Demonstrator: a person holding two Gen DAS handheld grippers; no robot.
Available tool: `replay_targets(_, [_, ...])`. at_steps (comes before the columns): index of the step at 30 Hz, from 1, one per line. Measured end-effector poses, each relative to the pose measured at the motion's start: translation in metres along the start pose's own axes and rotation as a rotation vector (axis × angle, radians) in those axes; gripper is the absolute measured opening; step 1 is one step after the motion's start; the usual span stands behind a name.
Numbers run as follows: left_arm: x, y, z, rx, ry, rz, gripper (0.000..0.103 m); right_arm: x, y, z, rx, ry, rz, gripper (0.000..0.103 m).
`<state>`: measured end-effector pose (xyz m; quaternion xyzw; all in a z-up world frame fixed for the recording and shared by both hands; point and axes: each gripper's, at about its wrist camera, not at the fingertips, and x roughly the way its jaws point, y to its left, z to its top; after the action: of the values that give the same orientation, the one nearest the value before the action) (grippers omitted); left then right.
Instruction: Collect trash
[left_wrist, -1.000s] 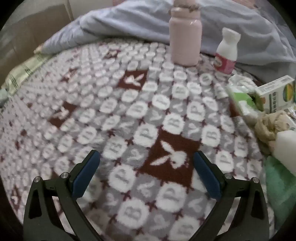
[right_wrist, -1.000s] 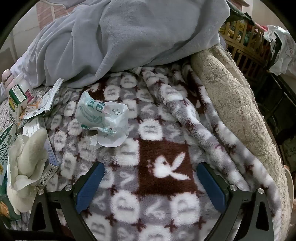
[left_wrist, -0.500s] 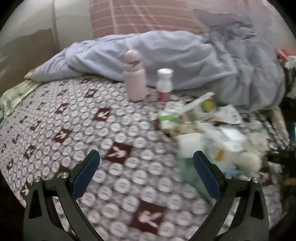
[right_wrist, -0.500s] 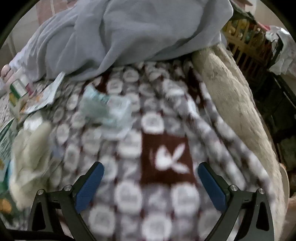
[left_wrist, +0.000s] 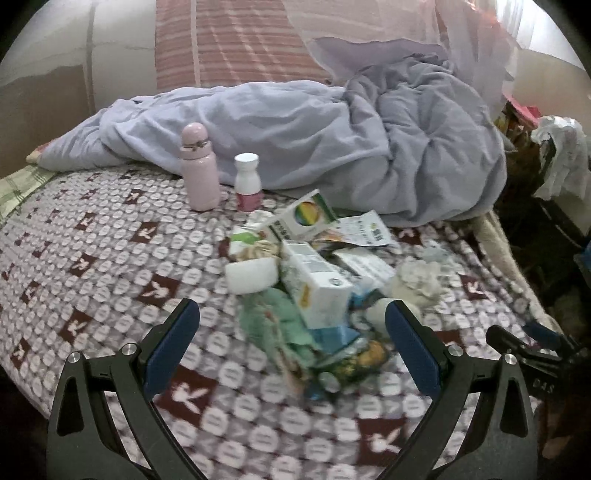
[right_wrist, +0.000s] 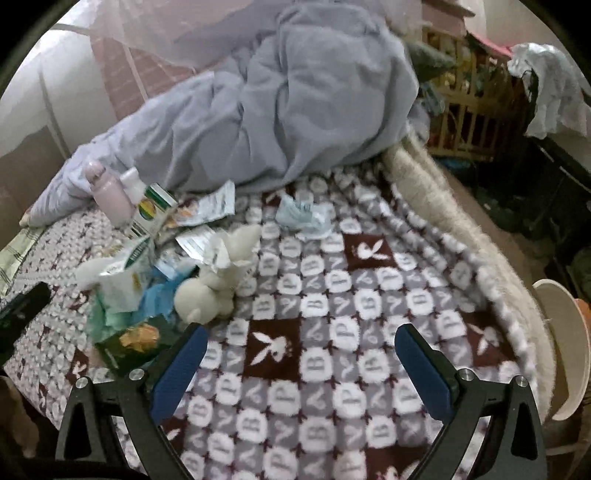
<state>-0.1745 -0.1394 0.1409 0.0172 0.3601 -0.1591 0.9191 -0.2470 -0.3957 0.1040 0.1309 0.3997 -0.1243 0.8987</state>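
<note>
A heap of trash (left_wrist: 314, 280) lies on the patterned blanket (left_wrist: 110, 258): white and green cartons (left_wrist: 317, 288), a white cup (left_wrist: 251, 275), crumpled tissue (left_wrist: 421, 278), green and blue wrappers (left_wrist: 280, 325). The same heap (right_wrist: 147, 273) fills the left of the right wrist view, where a crumpled pale plastic wrapper (right_wrist: 304, 218) lies apart, farther back. My left gripper (left_wrist: 291, 343) hovers open just short of the heap, nothing between its fingers. My right gripper (right_wrist: 299, 363) is open and empty over bare blanket, right of the heap.
A pink flask (left_wrist: 199, 168) and a small white bottle (left_wrist: 248, 181) stand behind the heap. A bunched grey quilt (left_wrist: 332, 147) covers the back of the bed. The bed's right edge (right_wrist: 480, 240) drops to a cluttered floor with a wooden rack (right_wrist: 465, 110).
Both grippers have pulled back and up from the blanket, so much more of the bed shows. The left view has swung right onto the heap. Both stay open and empty.
</note>
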Motion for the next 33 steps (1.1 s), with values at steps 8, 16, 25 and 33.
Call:
replay_targets(8, [-0.007, -0.010, -0.002, -0.020, -0.017, -0.026, 0.100, -0.028, -0.002, 0.007, -0.033, -0.089, -0.050, 0.101])
replay_targets(16, [-0.013, -0.016, 0.001, -0.023, -0.050, -0.008, 0.100, -0.038, -0.004, 0.011, -0.055, -0.128, -0.066, 0.101])
replay_targets(25, [-0.016, -0.022, 0.005, 0.000, -0.071, 0.015, 0.100, -0.039, -0.004, 0.014, -0.066, -0.136, -0.077, 0.101])
replay_targets(33, [-0.015, -0.025, 0.005, 0.004, -0.073, 0.025, 0.100, -0.038, -0.001, 0.015, -0.082, -0.143, -0.081, 0.101])
